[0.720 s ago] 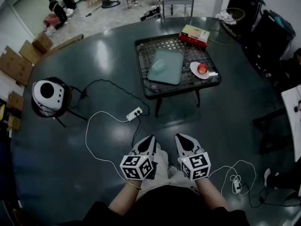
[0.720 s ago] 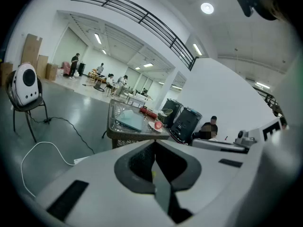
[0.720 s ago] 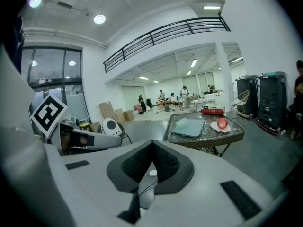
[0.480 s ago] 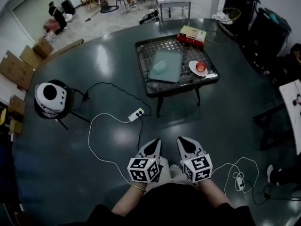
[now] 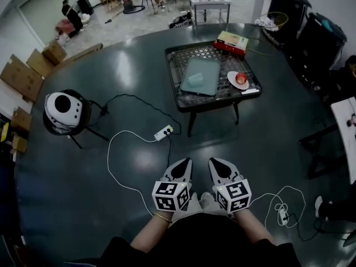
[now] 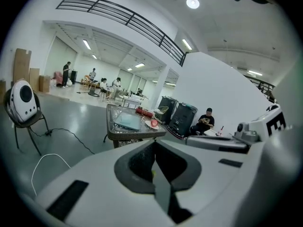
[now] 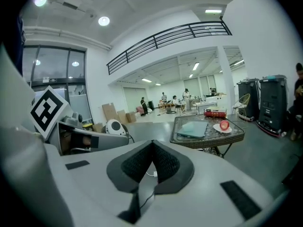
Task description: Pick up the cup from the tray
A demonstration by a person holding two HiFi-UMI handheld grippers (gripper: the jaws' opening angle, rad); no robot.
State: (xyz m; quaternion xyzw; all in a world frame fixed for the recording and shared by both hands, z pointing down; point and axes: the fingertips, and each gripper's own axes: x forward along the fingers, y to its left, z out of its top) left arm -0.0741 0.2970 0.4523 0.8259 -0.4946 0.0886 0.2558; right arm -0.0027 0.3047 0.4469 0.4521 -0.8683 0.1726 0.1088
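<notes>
Near: your left hand-held gripper (image 5: 182, 164) and right hand-held gripper (image 5: 213, 163) side by side, low before you, jaws pressed together, nothing between | Mid: white power strip (image 5: 163, 133) on dark glossy floor (image 5: 72, 193) | Far: faint pale translucent cup (image 5: 195, 79) on pale green rectangular tray (image 5: 209, 68), on dark lattice tabletop (image 5: 176, 64), well apart from both.

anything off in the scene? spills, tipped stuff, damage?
Nothing stands out. The cup sits on the tray, the table looks tidy, no spill visible. Only note: a power strip and loose cables lie on the floor between the person and the table.
</notes>
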